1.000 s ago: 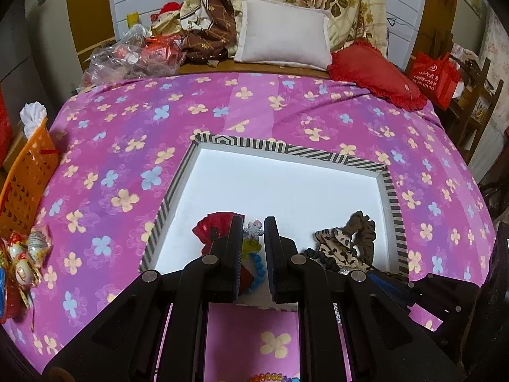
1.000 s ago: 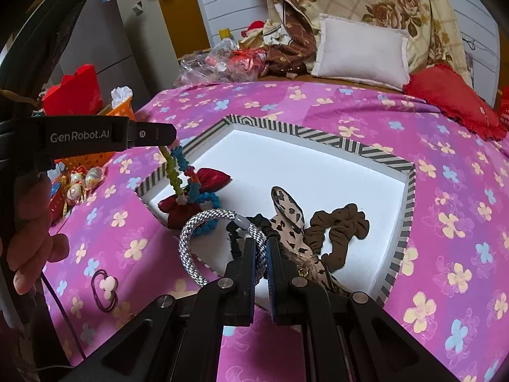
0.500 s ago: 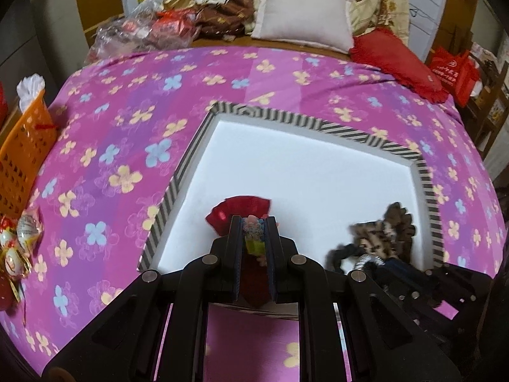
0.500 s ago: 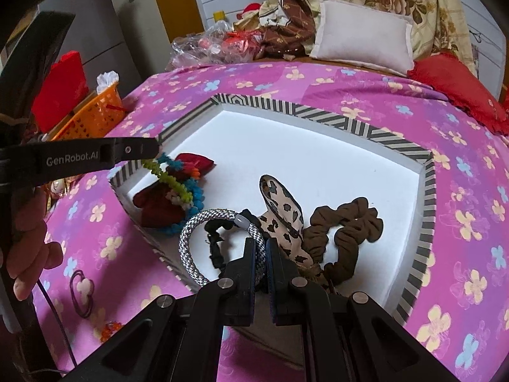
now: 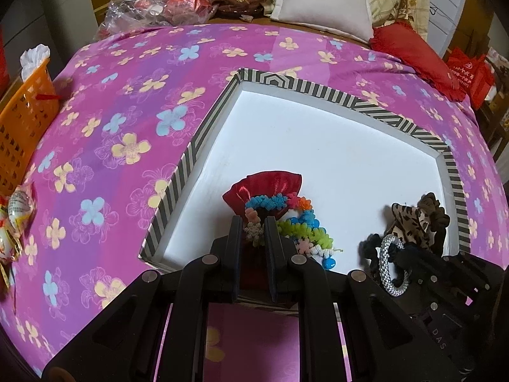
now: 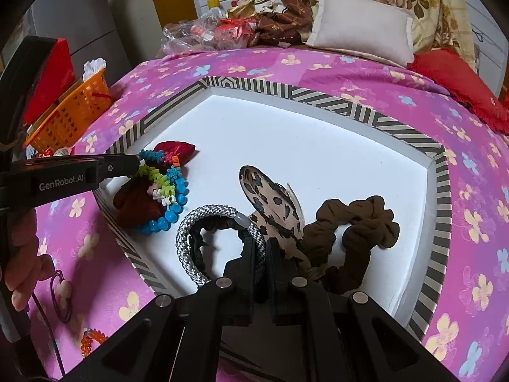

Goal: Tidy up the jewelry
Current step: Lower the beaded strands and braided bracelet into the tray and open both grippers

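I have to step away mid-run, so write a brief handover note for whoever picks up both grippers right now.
Left gripper: shut on the colourful bead bracelet, low over the red bow in the striped-edge tray.
Right gripper: shut on the grey braided bracelet, inside the tray beside the leopard-print scrunchie and the brown scrunchie.
Left to do: release both; an orange bead bracelet and a hair tie lie on the bedspread.

In the tray (image 6: pixel 435 172), the beaded bracelets (image 6: pixel 165 187) lie left of the scrunchies (image 6: pixel 356 222).
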